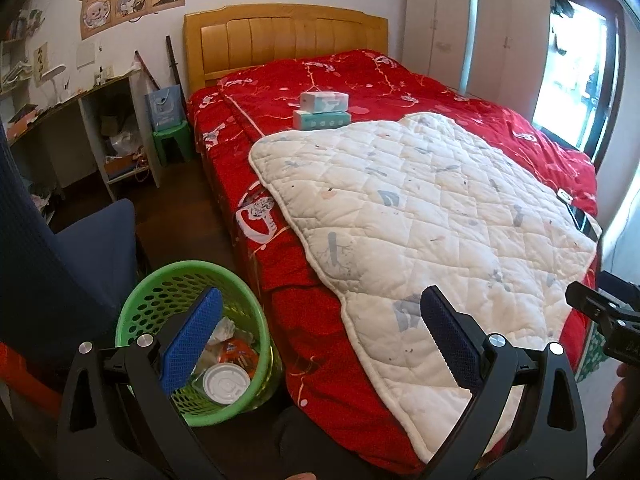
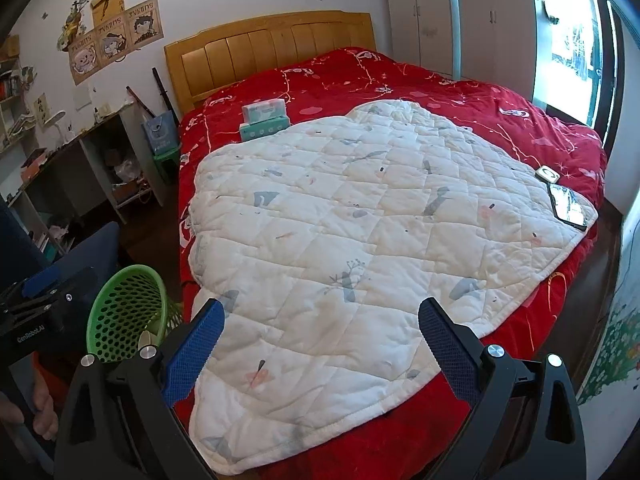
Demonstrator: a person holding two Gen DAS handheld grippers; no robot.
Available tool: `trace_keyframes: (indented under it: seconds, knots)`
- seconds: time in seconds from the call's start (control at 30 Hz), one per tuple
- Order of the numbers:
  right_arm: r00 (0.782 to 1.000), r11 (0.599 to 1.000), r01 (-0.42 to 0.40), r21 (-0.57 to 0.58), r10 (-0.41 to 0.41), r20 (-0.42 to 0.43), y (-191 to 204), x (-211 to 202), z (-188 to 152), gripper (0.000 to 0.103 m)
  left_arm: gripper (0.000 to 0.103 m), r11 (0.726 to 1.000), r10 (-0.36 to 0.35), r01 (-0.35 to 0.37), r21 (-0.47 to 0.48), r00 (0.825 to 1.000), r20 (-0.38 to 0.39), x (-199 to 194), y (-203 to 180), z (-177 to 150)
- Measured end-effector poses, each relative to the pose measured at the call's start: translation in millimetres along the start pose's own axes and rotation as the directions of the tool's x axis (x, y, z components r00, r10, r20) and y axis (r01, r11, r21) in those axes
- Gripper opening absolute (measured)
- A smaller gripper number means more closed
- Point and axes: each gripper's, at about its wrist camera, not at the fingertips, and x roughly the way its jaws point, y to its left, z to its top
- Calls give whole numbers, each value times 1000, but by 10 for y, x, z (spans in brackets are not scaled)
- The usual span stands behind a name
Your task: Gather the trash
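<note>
A green perforated waste basket stands on the floor beside the bed; it also shows in the right wrist view. Inside lie a white cup lid, an orange wrapper and crumpled paper. My left gripper is open and empty, above the basket and the bed's edge. My right gripper is open and empty over the white quilted pad. I see no loose trash on the pad.
The bed has a red cover. Two tissue boxes sit stacked near the headboard. A phone and a small white device lie at the pad's right corner. A blue chair stands left of the basket, with a desk behind it.
</note>
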Motion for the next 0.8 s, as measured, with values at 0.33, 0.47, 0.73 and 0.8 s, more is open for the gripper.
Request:
trace_keyframes:
  seconds: [0.33, 0.47, 0.73, 0.8]
  knots:
    - [1000, 1000, -7, -8, 7, 19, 41, -108, -16, 94, 98, 1000, 2, -2, 5, 1000, 17, -102, -47, -6]
    - [1000, 1000, -7, -8, 7, 26, 51, -147, -22, 94, 98, 1000, 1, -1, 7, 1000, 20, -123, -55, -6]
    - [999, 1000, -14, -12, 15, 43, 76, -235, -25, 95, 98, 1000, 5, -6, 4, 999, 40, -227, -51, -9]
    - [999, 1000, -17, -16, 17, 47, 96, -258, -26, 95, 98, 1000, 7, -7, 4, 999, 46, -252, -50, -10]
